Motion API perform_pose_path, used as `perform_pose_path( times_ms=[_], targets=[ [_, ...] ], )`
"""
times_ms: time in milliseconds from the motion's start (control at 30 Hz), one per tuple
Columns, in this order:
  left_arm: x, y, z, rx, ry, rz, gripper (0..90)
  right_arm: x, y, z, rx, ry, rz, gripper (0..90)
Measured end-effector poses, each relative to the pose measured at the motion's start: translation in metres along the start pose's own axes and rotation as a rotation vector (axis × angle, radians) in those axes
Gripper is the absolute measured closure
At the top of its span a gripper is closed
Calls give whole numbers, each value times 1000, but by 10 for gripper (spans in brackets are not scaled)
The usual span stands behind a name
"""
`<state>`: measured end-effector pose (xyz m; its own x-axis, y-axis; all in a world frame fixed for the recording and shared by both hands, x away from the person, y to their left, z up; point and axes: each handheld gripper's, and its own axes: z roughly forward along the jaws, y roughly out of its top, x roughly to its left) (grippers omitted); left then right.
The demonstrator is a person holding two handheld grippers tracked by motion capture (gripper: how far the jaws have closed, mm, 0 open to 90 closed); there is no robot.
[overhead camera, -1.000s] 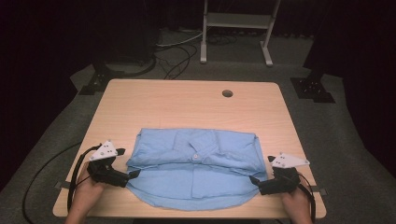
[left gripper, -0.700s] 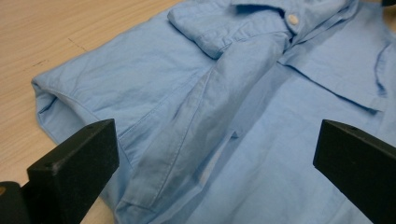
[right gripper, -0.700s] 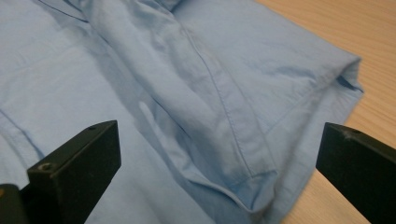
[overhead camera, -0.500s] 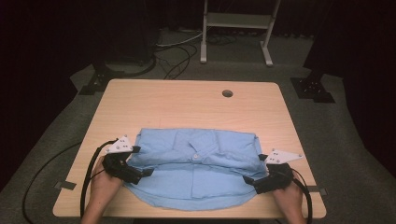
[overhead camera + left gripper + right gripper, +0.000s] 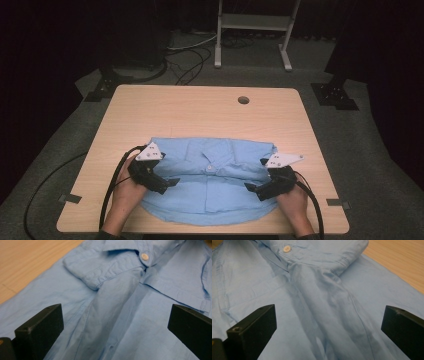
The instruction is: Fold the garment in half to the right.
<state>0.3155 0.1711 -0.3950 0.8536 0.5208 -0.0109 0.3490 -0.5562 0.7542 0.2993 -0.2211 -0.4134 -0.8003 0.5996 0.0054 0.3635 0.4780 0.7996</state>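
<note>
— High view first: what sits at the left?

— Left gripper (image 5: 172, 182), held in the left hand (image 5: 125, 192), over the left part of the shirt (image 5: 210, 197). Its jaws stand wide apart in the left gripper view, with nothing between them but cloth lying below.

— And the shirt itself?

— Light blue, folded, spread flat on the near half of the table (image 5: 200, 110), its rounded lower edge close to the table's near edge. A white button (image 5: 210, 167) shows at its middle. In the left gripper view a folded cuff (image 5: 92, 272) lies beside a button (image 5: 144, 256).

— Anything holding other things, a box or a tray?

— I see none; the table bears just the shirt, and a round hole (image 5: 243, 100) lies toward its far side.

— The right side?

— Right gripper (image 5: 251, 187), in the right hand (image 5: 295, 200), over the shirt's right part. Its jaws too are spread wide, gripping nothing; the right gripper view has a sleeve (image 5: 329, 310) running between them, with a button (image 5: 286, 249) above.
</note>
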Motion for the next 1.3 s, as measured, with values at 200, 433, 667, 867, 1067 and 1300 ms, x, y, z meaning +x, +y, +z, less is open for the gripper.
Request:
perform_pose_path(
  times_ms=[200, 433, 667, 867, 1067, 1300],
  targets=[
    [1, 11, 16, 8, -9, 20, 0, 1, 12, 17, 4, 14, -9, 0],
    [6, 24, 40, 62, -24, 25, 0, 0, 25, 34, 29, 32, -9, 0],
    [10, 30, 58, 114, -38, 20, 0, -1, 35, 53, 63, 58, -10, 0],
    [13, 30, 70, 159, -38, 5, 0, 0, 40, 71, 99, 91, -12, 0],
    [13, 29, 78, 188, -37, 10, 0, 0, 40, 81, 128, 100, -4, 0],
    [8, 34, 80, 197, -38, 24, 0, 2, 42, 84, 125, 114, -13, 0]
  ],
)
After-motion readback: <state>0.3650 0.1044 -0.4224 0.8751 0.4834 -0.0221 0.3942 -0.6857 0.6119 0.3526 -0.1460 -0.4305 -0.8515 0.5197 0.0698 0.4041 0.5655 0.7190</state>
